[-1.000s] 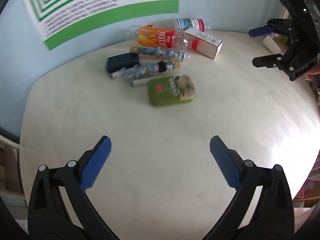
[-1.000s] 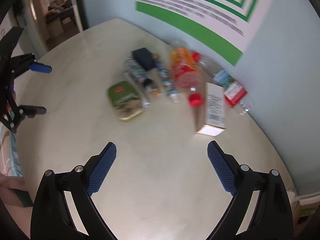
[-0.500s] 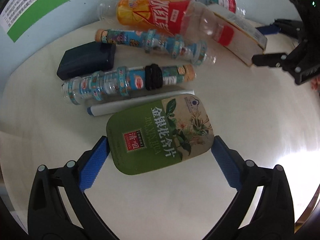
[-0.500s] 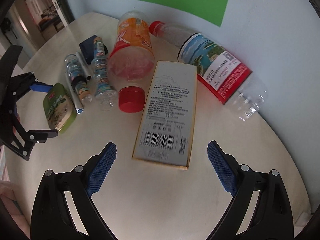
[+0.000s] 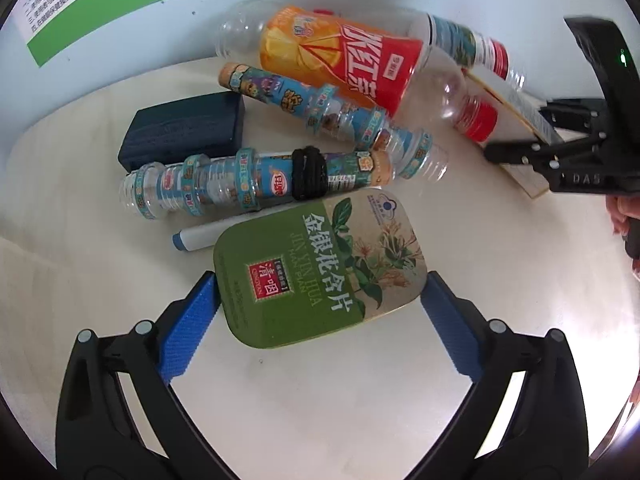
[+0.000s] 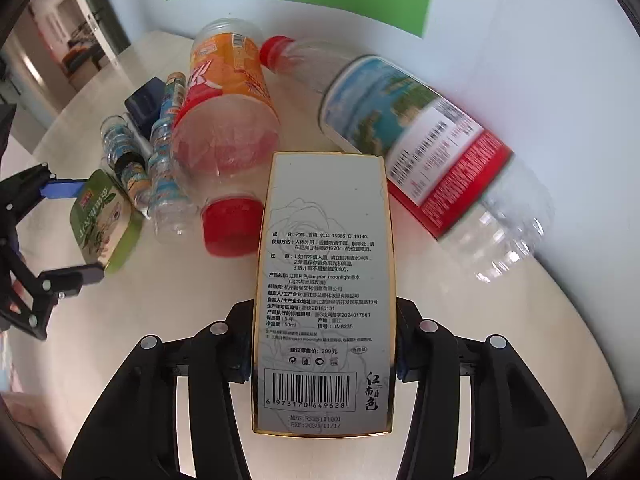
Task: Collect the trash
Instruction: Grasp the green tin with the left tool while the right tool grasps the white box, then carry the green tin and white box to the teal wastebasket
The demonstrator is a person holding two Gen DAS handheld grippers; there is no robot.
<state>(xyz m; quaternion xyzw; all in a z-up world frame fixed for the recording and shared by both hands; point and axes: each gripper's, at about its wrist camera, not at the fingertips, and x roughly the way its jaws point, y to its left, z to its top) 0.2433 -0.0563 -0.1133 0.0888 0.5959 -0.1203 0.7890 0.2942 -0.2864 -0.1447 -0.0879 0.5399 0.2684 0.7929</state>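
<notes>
Right tool [image 6: 325, 354] had just been closing its jaws on the grey carton [image 6: 324, 280], and both pads now pressed its long sides near the barcode end as it lay flat on the surface [image 6: 500, 340]. Left tool [image 5: 320, 312] stood open astride the green tin [image 5: 320, 268], pads just beside its edges, seemingly without squeezing. Pickup looked under way: next, the left jaws likely needed to close, then both lift clear of the bottles [image 5: 340, 68].
</notes>
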